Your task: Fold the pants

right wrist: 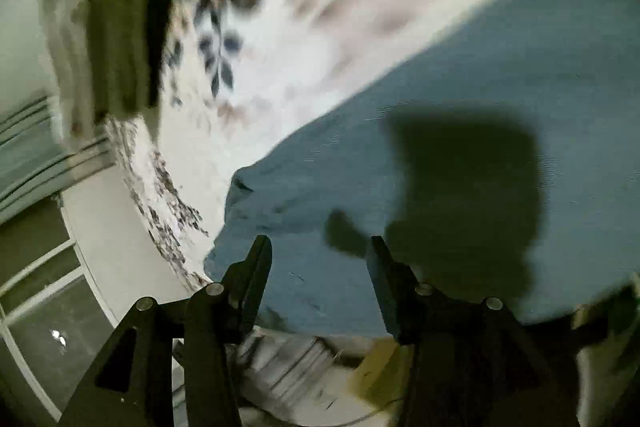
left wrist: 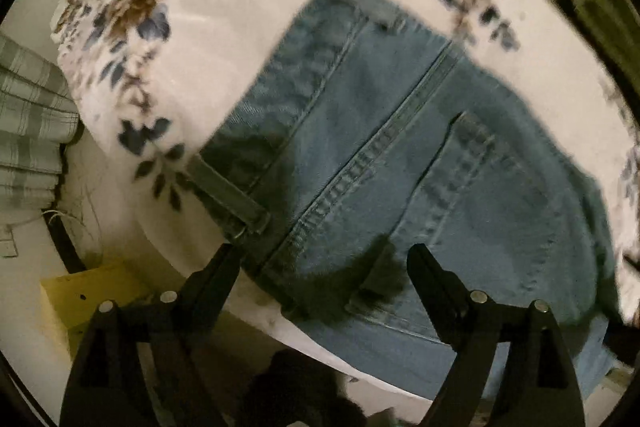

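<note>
Light blue denim pants [left wrist: 400, 155] lie on a white floral bedspread [left wrist: 208, 39], waistband end toward me, with a back pocket, centre seam and belt loops showing. My left gripper [left wrist: 324, 251] is open and empty, just above the waistband near the bed's edge. In the right wrist view the pants [right wrist: 460, 107] show as plain blue cloth with a rumpled edge. My right gripper [right wrist: 318, 241] is open and empty above that cloth, casting a shadow on it.
A yellow box [left wrist: 80, 291] sits on the floor below the bed's edge. Plaid cloth [left wrist: 28, 123] is at the left. Dark clothing [right wrist: 116, 27] lies on the far part of the bed. A window frame [right wrist: 40, 291] is at the lower left.
</note>
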Motion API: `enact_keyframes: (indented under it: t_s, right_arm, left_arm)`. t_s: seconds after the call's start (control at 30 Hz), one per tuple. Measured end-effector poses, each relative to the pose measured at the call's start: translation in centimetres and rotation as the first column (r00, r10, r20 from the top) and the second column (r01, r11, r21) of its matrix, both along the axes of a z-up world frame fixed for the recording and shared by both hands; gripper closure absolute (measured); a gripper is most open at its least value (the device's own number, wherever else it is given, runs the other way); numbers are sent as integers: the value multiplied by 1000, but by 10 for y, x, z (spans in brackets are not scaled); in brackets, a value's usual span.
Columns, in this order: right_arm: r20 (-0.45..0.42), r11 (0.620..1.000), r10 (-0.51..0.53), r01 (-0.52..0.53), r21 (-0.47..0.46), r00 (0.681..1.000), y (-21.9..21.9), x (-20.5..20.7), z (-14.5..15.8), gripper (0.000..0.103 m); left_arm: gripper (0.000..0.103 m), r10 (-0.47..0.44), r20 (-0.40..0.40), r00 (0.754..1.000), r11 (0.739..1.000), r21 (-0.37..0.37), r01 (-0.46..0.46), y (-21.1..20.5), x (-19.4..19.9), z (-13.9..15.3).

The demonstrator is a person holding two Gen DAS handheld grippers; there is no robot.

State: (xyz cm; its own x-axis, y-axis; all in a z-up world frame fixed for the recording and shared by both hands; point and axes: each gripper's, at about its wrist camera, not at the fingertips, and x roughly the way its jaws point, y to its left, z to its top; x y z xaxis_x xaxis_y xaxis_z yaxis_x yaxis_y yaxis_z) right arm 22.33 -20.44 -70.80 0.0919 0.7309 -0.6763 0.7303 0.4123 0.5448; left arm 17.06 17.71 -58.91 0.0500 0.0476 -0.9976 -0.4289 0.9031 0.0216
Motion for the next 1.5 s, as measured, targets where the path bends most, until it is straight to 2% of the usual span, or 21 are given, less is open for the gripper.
enact_keyframes:
  t_s: [0.1, 0.13, 0.17, 0.23, 0.3, 0.37, 0.43, 0.53, 0.63, 0.73, 0.77, 0.8, 0.83, 0.87, 0.97, 1.0, 1.07, 1.1, 1.27, 1.33, 1.5]
  right_arm:
    - [-107, 996, 72, -66, 60, 992, 41, 30, -28, 52]
    - [-113, 992, 120, -115, 50, 986, 54, 40, -33, 65]
    - [-95, 990, 137, -138, -4, 986, 58, 51, -30, 72]
    - [-44, 989, 110, -114, -94, 993, 49, 71, -19, 72]
    - [19, 990, 4, -1, -138, 1000, 25, 78, -6, 73]
    - [55, 988, -23, 31, -150, 998, 7, 79, 6, 73]
    - [80, 993, -9, 18, -114, 997, -5, 63, 22, 73]
    - [93, 992, 70, -60, -109, 993, -5, 11, 44, 61]
    - [9, 985, 106, -104, -138, 994, -1, -64, 47, 60]
    - [-112, 991, 70, -82, -109, 991, -4, -134, 24, 60]
    - [-147, 993, 35, -50, -103, 988, -6, -153, 14, 60]
    - [-168, 995, -10, -7, -99, 986, -6, -171, 6, 60]
    - [-169, 995, -62, 47, -91, 984, -9, -184, -2, 60]
    - [-157, 991, -100, 85, -99, 983, -13, -191, -6, 60]
    - [-126, 979, -149, 128, -159, 981, -22, -200, -13, 62]
    - [-138, 974, -163, 137, -180, 977, -24, -203, -16, 66]
    - [-133, 965, -178, 147, -217, 975, -33, -207, -16, 95]
    - [-125, 960, -169, 135, -244, 978, -31, -206, -13, 96]
    - [-84, 943, -111, 78, -323, 990, -27, -211, 23, 99]
    - [-84, 941, -87, 54, -335, 993, -23, -212, 26, 99]
    - [-120, 943, -62, 19, -333, 991, -17, -205, 8, 99]
  left_arm:
    - [17, -31, -47, 998, 999, -16, 30, 1, -5, -17]
    - [17, -32, -52, 998, 999, -30, 31, 5, -10, -21]
    - [15, -27, -47, 999, 999, -47, 25, 8, -13, -23]
    - [13, -10, -48, 999, 997, -82, 6, 18, -18, -24]
    - [13, 7, -53, 999, 995, -104, -12, 29, -22, -23]
    - [14, 19, -50, 999, 994, -107, -25, 36, -26, -16]
    - [14, 46, -20, 999, 992, -117, -48, 46, -30, -6]
    - [14, 90, 4, 996, 988, -123, -89, 55, -36, 2]
    - [14, 138, -16, 990, 982, -127, -139, 66, -38, -10]
    - [17, 173, -38, 984, 976, -126, -176, 77, -37, -24]
    - [23, 182, -25, 983, 974, -130, -184, 80, -37, -25]
    - [38, 181, -14, 983, 975, -127, -182, 83, -38, -25]
    - [46, 168, 8, 986, 977, -131, -166, 83, -36, -23]
    - [58, 156, 15, 988, 979, -136, -153, 79, -35, -23]
    - [73, 98, 33, 995, 991, -92, -94, 63, -23, -18]
    - [76, 83, 35, 996, 994, -74, -81, 60, -20, -16]
    - [85, 82, 48, 995, 995, -67, -79, 61, -22, -12]
    - [88, 77, 58, 995, 994, -77, -73, 60, -23, -8]
    - [90, 42, 64, 997, 997, -68, -38, 59, -27, 8]
    - [90, 39, 53, 998, 997, -68, -35, 62, -30, 7]
    - [89, 37, 27, 999, 997, -68, -35, 63, -17, -8]
